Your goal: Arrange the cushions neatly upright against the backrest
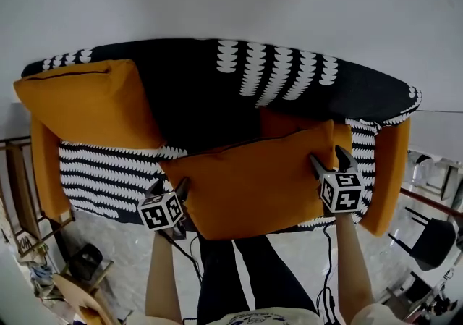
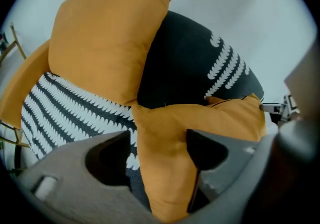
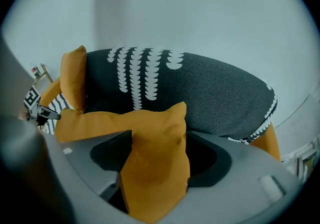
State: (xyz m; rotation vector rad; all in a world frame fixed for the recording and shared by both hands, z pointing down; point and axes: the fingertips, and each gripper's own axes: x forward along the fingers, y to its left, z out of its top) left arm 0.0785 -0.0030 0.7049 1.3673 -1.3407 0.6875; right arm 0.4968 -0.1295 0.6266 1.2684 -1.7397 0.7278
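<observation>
An orange cushion [image 1: 253, 179] lies tilted across the sofa's patterned seat [image 1: 101, 171], its top edge leaning toward the dark backrest [image 1: 195, 92]. A second orange cushion [image 1: 87, 103] stands upright against the backrest at the left end. My left gripper [image 1: 168, 186] straddles the near cushion's left corner [image 2: 165, 133]. Its jaws are wide, and a strip of seat shows between the left jaw and the fabric. My right gripper [image 1: 329, 157] is at the cushion's upper right corner [image 3: 155, 143], and there the fabric fills the whole gap between both jaws.
Orange armrests [image 1: 43, 171] [image 1: 387, 179] close off both ends of the sofa. A wooden frame [image 1: 22, 193] stands left of it and a dark chair [image 1: 427, 237] to the right. The person's legs and cables are on the floor in front.
</observation>
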